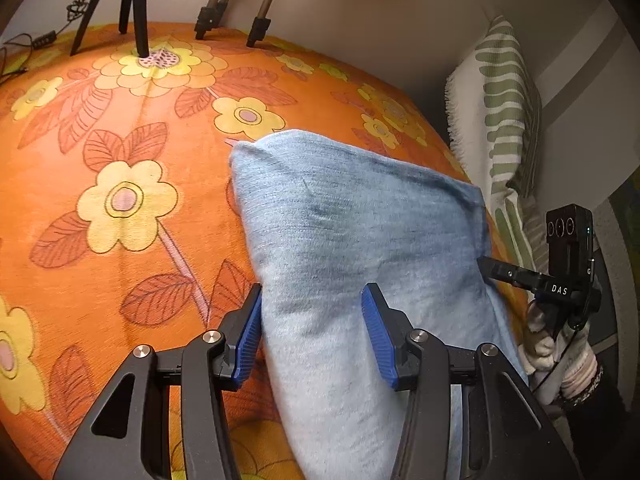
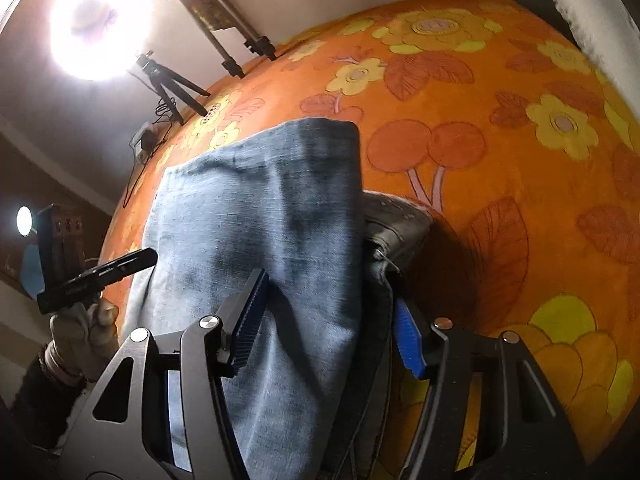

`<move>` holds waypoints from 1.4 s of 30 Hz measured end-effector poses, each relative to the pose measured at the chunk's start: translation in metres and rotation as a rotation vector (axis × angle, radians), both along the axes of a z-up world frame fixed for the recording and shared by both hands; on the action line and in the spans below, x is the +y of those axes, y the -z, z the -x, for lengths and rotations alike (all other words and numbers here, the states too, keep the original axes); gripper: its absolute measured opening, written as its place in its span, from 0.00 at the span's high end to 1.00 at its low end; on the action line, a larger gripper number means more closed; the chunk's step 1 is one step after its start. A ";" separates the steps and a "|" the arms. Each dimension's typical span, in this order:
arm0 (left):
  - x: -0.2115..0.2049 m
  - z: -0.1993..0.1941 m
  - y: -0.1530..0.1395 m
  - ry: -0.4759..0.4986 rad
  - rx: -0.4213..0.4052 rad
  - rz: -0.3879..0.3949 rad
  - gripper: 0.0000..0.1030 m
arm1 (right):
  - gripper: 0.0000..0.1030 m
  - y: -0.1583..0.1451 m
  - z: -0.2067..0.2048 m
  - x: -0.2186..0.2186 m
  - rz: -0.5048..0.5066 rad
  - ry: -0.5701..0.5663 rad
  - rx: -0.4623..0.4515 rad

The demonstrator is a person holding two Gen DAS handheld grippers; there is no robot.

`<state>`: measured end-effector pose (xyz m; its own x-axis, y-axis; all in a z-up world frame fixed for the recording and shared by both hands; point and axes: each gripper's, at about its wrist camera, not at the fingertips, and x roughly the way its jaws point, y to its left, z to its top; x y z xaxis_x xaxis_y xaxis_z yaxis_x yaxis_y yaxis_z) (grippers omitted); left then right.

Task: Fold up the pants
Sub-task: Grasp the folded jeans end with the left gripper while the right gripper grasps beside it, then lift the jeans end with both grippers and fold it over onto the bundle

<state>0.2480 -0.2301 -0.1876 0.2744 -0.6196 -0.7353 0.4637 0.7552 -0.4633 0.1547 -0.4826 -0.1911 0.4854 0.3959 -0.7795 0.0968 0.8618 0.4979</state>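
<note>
Light blue denim pants (image 1: 352,220) lie folded on an orange flowered bedspread (image 1: 120,140). My left gripper (image 1: 312,296) is shut on the near fold, and the cloth fills the gap between its blue pads. A black finger (image 1: 504,272) of my right gripper touches the fold's right edge, held by a gloved hand (image 1: 540,340). In the right wrist view the pants (image 2: 260,208) run between the pads of my right gripper (image 2: 330,292), which is shut on them. A dark waistband (image 2: 400,220) with rivets sticks out underneath on the right. The left gripper's finger (image 2: 128,264) lies at the left edge.
A green-striped pillow (image 1: 500,120) leans against the wall to the right of the bed. Tripod legs (image 1: 136,8) and metal stand feet (image 1: 260,28) rest on the bedspread's far edge, with cables beside them. A bright lamp (image 2: 92,20) glares above a small tripod (image 2: 172,84).
</note>
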 end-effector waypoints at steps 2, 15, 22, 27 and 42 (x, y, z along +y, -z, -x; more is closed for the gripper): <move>-0.002 -0.001 0.001 0.001 0.000 0.005 0.54 | 0.50 0.003 -0.002 -0.003 -0.044 0.004 -0.001; -0.014 0.001 -0.002 0.010 -0.045 -0.009 0.67 | 0.75 0.001 -0.004 0.009 0.016 -0.023 -0.016; -0.018 0.006 -0.003 0.003 -0.080 -0.029 0.77 | 0.68 0.006 -0.007 0.004 -0.035 0.025 -0.014; -0.019 0.012 -0.012 -0.003 -0.121 -0.031 0.86 | 0.84 -0.002 -0.006 0.010 0.012 0.028 -0.018; -0.007 0.034 -0.077 0.014 -0.301 -0.024 0.90 | 0.91 -0.095 0.015 0.040 0.226 0.025 -0.176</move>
